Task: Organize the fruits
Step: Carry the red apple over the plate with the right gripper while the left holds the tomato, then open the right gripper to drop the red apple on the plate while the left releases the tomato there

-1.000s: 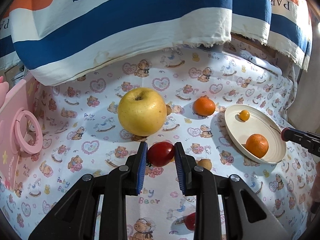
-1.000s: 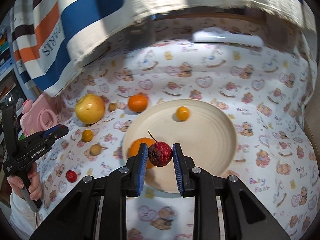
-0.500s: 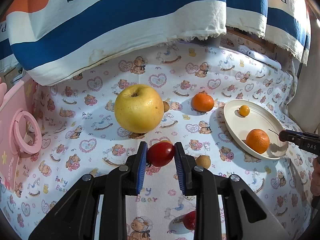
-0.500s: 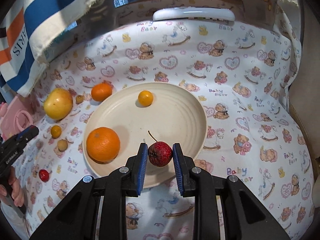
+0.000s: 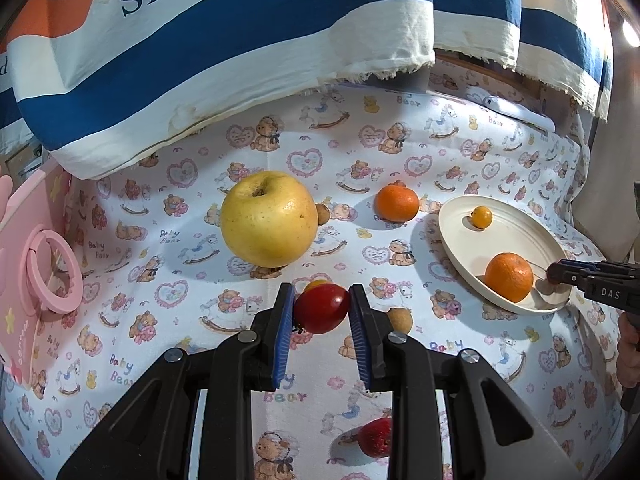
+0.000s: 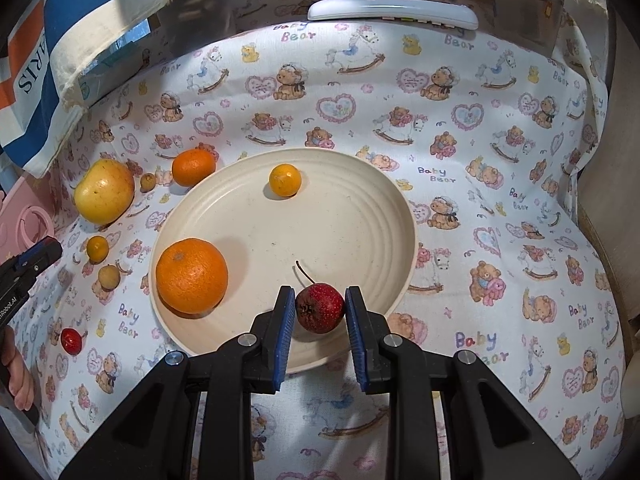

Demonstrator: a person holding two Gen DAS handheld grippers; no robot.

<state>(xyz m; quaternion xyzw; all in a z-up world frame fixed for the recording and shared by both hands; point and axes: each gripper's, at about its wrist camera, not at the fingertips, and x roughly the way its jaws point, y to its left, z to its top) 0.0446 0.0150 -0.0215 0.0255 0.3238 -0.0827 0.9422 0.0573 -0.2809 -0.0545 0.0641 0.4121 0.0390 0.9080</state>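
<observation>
My left gripper [image 5: 321, 309] is shut on a red cherry tomato [image 5: 321, 312], held above the bear-print cloth in front of a big yellow apple [image 5: 269, 219]. My right gripper [image 6: 320, 307] hangs low over the near rim of the cream plate [image 6: 360, 216]. Its jaws are opening with a dark red stemmed berry [image 6: 320, 309] between them, and both pads still touch it. An orange [image 6: 192, 276] and a kumquat [image 6: 285, 180] lie in the plate. On the cloth to its left lie a tangerine [image 6: 193, 167], another kumquat [image 6: 97, 248], two brown fruits [image 6: 109, 277] and a red fruit [image 6: 71, 340].
A pink toy with a ring [image 5: 52, 268] stands at the left edge. A striped blue, white and orange cloth [image 5: 240, 40] hangs over the back. A white remote [image 6: 392, 10] lies behind the plate. A person's hand [image 6: 18, 380] holds the left gripper.
My right gripper has sunk toward the plate with the berry and tipped further down. The left gripper has stayed in place with the tomato.
</observation>
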